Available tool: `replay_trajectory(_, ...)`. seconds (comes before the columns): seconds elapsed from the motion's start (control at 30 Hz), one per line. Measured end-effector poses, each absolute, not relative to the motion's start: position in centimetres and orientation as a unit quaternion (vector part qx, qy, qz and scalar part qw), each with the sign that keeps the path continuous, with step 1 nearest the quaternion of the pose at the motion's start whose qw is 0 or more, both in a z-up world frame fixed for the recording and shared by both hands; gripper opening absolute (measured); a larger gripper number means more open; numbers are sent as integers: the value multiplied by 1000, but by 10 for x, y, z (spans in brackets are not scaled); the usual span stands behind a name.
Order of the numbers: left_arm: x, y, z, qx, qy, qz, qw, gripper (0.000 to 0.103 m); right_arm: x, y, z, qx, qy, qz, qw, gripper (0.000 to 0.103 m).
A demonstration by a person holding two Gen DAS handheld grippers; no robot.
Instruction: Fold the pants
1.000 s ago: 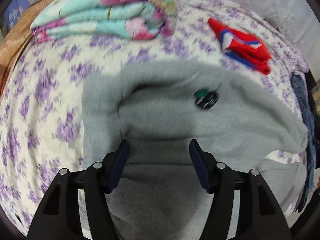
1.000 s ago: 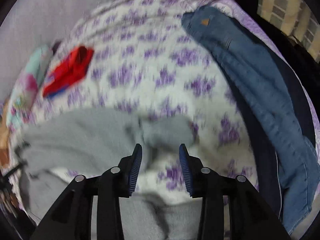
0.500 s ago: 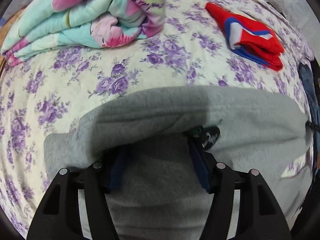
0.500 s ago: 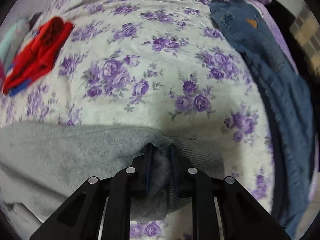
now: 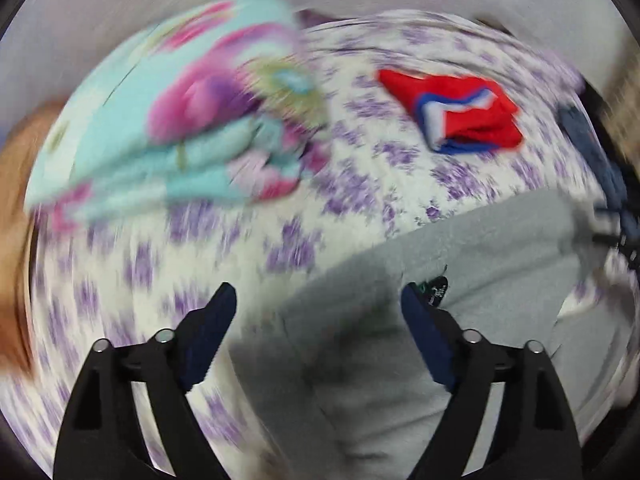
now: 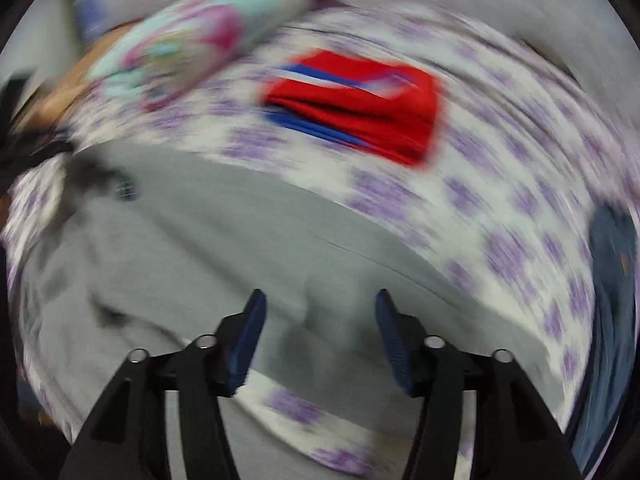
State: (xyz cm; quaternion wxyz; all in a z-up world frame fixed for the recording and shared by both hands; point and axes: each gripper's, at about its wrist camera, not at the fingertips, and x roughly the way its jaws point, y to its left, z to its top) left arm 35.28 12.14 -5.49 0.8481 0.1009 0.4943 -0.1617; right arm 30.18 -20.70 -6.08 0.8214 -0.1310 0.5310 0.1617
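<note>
Both grippers, left gripper point(image 5: 318, 308) and right gripper point(image 6: 318, 316), have just opened, releasing the soft grey fleece pants point(image 6: 224, 240); light, floppy—regrasp at the folded edge, frame centre.

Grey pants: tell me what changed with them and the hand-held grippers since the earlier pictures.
Both let go. The right hand-held gripper, clamped on a grey pants edge half a second ago, has just been opening and now hangs open over the cloth. The left hand-held gripper has opened wider too, gripping nothing. The pants lie folded on the bedsheet. The red garment and quilt stayed put.
</note>
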Motion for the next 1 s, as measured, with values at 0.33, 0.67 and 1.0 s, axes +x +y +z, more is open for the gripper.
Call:
replay_trajectory(0.33, 359, 110, -116, 164, 519, -285, 789, 19, 337, -115, -57, -203, 483, 270, 808, 60)
replay_trajectory(0.67, 345, 139, -99, 103, 493, -304, 809, 17, 401, -65, -92, -219, 528, 361, 737, 65)
replay_trajectory(1.0, 384, 149, -96, 44, 499, -264, 824, 35, 431, -69, -86, -191, 499, 311, 786, 8)
